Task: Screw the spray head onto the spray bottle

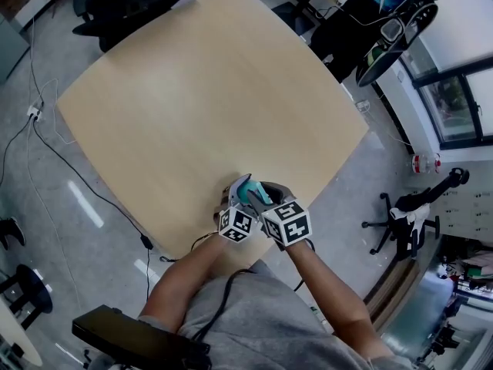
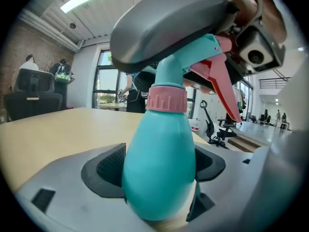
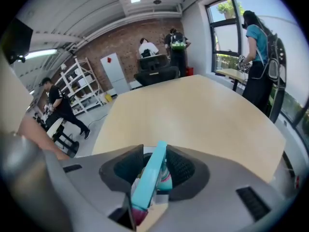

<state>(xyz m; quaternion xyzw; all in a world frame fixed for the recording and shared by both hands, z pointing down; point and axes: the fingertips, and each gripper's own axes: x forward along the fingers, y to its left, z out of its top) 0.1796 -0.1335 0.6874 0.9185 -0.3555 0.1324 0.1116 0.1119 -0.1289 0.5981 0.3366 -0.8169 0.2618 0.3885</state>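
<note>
A teal spray bottle (image 2: 159, 168) stands upright on the wooden table (image 1: 200, 91) near its front edge. My left gripper (image 2: 159, 178) is shut on the bottle's round body, a pad on each side. A pink collar (image 2: 166, 99) joins the neck to the teal spray head (image 2: 193, 57), which has a red trigger (image 2: 219, 81). My right gripper (image 3: 154, 169) reaches down over the spray head (image 3: 149, 182). Its jaws stand around the head, with a gap on the left side. In the head view both grippers (image 1: 231, 199) (image 1: 266, 193) meet at the bottle (image 1: 245, 191).
The bottle stands on the table's near edge, close to the person's lap. Cables (image 1: 46, 145) run over the floor at the left. Office chairs (image 1: 127, 2) stand at the far side, another chair (image 1: 408, 214) at the right. A person (image 1: 362, 14) is at a desk beyond.
</note>
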